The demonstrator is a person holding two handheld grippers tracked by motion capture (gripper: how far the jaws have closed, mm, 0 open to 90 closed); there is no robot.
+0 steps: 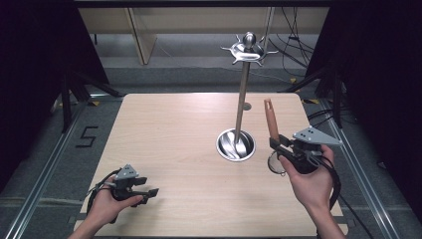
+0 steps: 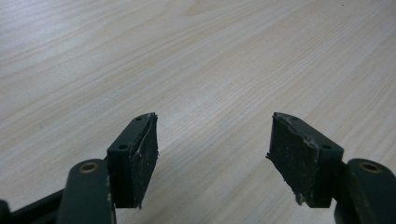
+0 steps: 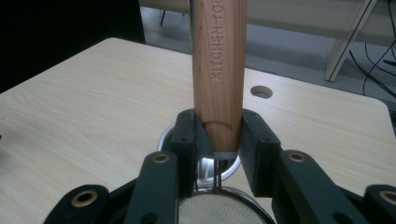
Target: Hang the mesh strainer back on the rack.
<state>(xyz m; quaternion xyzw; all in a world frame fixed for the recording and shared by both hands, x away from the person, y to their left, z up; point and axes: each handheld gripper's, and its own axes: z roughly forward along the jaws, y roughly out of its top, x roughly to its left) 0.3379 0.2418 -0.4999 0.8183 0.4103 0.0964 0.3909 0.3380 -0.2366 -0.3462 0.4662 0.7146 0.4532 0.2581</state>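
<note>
A small mesh strainer with a wooden handle (image 1: 270, 118) is held in the right tongs (image 1: 282, 147), at the right of the middle of the high view; the pads are clamped on the lower end of the handle, as is seen plainly in the right gripper view, where the handle (image 3: 219, 74) rises straight up between the jaws and the mesh bowl (image 3: 219, 210) hangs below them at the bottom edge. The long axis of the strainer is thus kept nearly upright, handle end uppermost, tilted slightly toward the upper left of the frame. The steel hanging stand (image 1: 242, 99) is set just to the left of the strainer, its round base (image 1: 235, 145) near the tongs and its crown of hooks (image 1: 248, 50) well above the handle tip, toward the top of the frame. The coming move is judged to turn on this: the handle end must be raised up and leftward to a hook. The left tongs (image 1: 149, 193) are held apart and empty, low over the bare worktop (image 1: 169, 129) at lower left, well away from the stand, so the right hand is the nearer
</note>
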